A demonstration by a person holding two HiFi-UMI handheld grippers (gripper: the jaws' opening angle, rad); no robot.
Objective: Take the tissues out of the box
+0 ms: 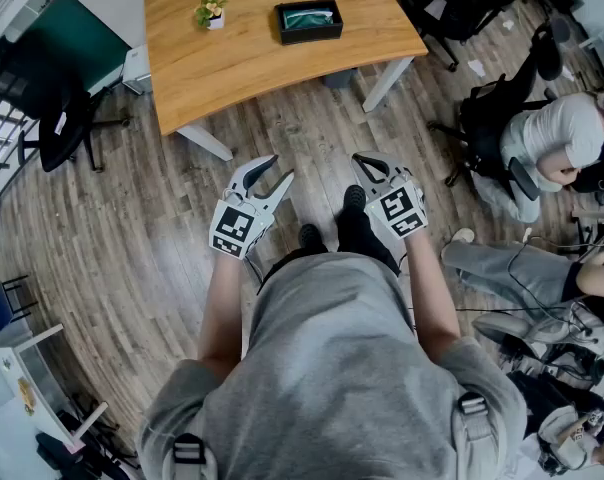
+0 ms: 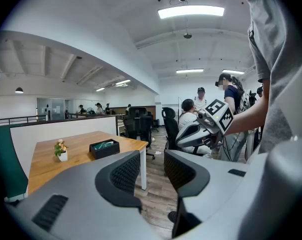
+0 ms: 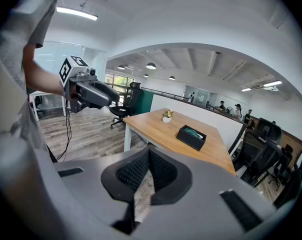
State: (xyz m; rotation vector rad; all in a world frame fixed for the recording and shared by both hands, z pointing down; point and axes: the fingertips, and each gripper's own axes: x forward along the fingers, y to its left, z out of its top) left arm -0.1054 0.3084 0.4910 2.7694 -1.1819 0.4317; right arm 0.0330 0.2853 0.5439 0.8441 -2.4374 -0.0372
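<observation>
Left claw [image 1: 280, 168] is up in front of the body, jaws standing well apart, only floor showing between them. Right claw [image 1: 362, 163] hangs just beside it, jaws pressed together and empty. Straight ahead of both claws and well apart from them is the wooden table [image 1: 242, 63]. The black box [image 1: 309, 21] sits on it, open on top, with greenish tissues [image 1: 310, 16] lying inside. A small flower pot [image 1: 211, 12] stands near the box, out beyond the left claw.
</observation>
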